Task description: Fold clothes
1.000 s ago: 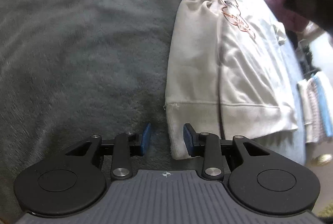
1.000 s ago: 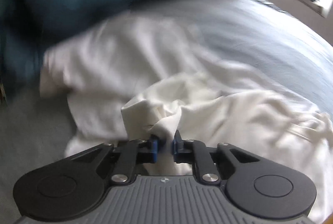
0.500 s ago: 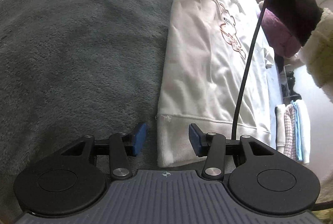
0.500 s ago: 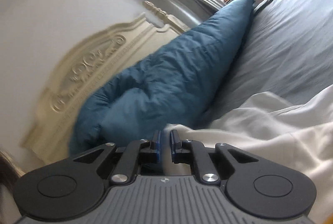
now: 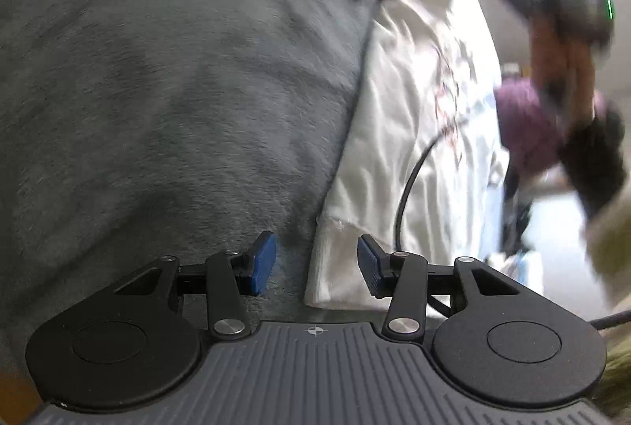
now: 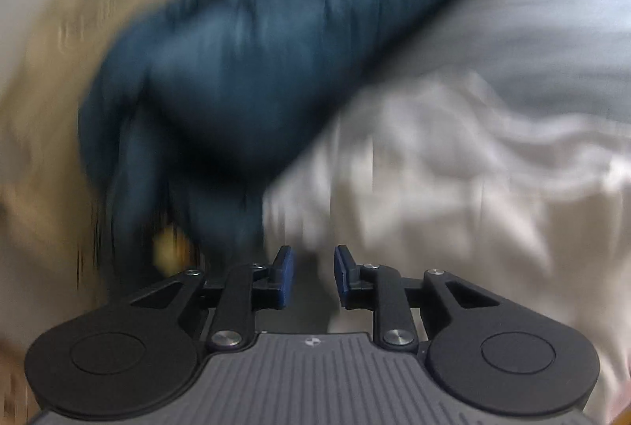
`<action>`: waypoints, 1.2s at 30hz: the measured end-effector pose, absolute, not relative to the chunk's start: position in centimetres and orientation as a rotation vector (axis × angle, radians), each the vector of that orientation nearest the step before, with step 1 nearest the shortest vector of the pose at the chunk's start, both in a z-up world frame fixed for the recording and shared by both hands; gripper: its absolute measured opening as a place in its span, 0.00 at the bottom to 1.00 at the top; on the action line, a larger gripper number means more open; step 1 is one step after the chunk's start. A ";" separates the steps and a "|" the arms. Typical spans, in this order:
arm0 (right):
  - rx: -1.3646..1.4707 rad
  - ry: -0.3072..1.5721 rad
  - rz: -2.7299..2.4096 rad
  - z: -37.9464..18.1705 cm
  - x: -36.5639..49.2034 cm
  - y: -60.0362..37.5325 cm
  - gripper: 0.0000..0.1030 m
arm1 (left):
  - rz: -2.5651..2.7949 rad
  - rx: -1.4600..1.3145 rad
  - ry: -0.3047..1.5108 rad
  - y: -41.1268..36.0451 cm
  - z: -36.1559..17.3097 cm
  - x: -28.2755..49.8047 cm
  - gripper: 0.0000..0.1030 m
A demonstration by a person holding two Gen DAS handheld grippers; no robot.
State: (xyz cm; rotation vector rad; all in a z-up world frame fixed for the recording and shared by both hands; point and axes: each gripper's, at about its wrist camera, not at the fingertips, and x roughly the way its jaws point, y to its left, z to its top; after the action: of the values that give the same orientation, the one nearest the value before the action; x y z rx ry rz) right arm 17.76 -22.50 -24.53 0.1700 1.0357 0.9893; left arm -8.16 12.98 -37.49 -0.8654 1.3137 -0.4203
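A white sweatshirt (image 5: 410, 117) with a faint printed front lies lengthwise on the grey fleece blanket (image 5: 157, 89). My left gripper (image 5: 315, 263) is open, low over the blanket, and the ribbed hem corner (image 5: 331, 271) sits between its blue pads without either one pressing on it. In the blurred right wrist view, the jaws of my right gripper (image 6: 314, 275) are opening. Nothing is caught between them, and rumpled white cloth (image 6: 473, 188) lies just beyond.
A dark blue pillow (image 6: 256, 70) leans on a cream headboard (image 6: 35, 117) above a pale sheet (image 6: 552, 30). A black cable (image 5: 406, 196) crosses the sweatshirt. At the right, a person's dark sleeve (image 5: 591, 156) passes a purple bundle (image 5: 524, 125).
My right gripper was pinching a fold of white cloth; its pads have since parted and the cloth is free. My left gripper spread wider and rolled, and now straddles the hem corner.
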 end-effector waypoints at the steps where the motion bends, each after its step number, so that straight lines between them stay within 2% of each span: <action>1: 0.100 1.090 1.000 -24.9 16.9 -22.6 0.25 | -0.409 -0.882 1.315 13.5 -37.6 -8.3 0.44; 6: -0.313 1.220 0.913 -30.7 12.3 -23.2 0.25 | -0.426 -0.738 1.300 14.5 -36.2 -8.6 0.44; 9: -0.617 1.183 0.810 -33.5 8.8 -24.7 0.24 | -0.436 -0.702 1.305 15.1 -35.7 -8.7 0.44; 17: -0.523 1.064 0.833 -28.3 5.6 -28.8 0.24 | -0.389 -0.698 1.262 15.8 -35.0 -8.6 0.44; 21: -0.502 1.063 0.961 -27.5 4.3 -29.0 0.37 | -0.466 -0.653 1.252 11.9 -34.7 -7.3 0.44; 24: -0.504 1.077 0.974 -27.4 2.8 -29.5 0.38 | -0.459 -0.566 1.262 8.6 -34.9 -6.8 0.43; 26: -0.448 1.077 0.951 -26.8 2.5 -30.7 0.38 | -0.415 -0.544 1.274 7.3 -35.4 -6.8 0.40; 28: -0.371 1.072 0.919 -26.0 2.3 -31.8 0.42 | -0.360 -0.534 1.287 6.3 -35.8 -7.0 0.20; 30: -0.312 1.063 0.889 -25.6 3.0 -32.1 0.42 | -0.307 -0.508 1.288 5.8 -35.7 -7.6 0.12; 31: -0.292 1.054 0.868 -25.6 3.5 -32.0 0.46 | -0.290 -0.494 1.278 5.7 -35.3 -7.9 0.07; 33: -0.259 1.042 0.848 -25.6 4.6 -31.2 0.55 | -0.256 -0.472 1.258 5.5 -34.3 -8.5 0.04; 36: -0.265 1.005 0.852 -25.6 5.8 -28.8 0.56 | -0.232 -0.488 1.240 5.7 -33.2 -9.5 0.03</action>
State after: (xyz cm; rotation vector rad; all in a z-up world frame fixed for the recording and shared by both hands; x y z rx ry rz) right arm 5.77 -28.80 -25.62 -0.2646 1.0048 0.8522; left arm -9.48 5.71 -33.19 -0.4877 1.2396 -0.2322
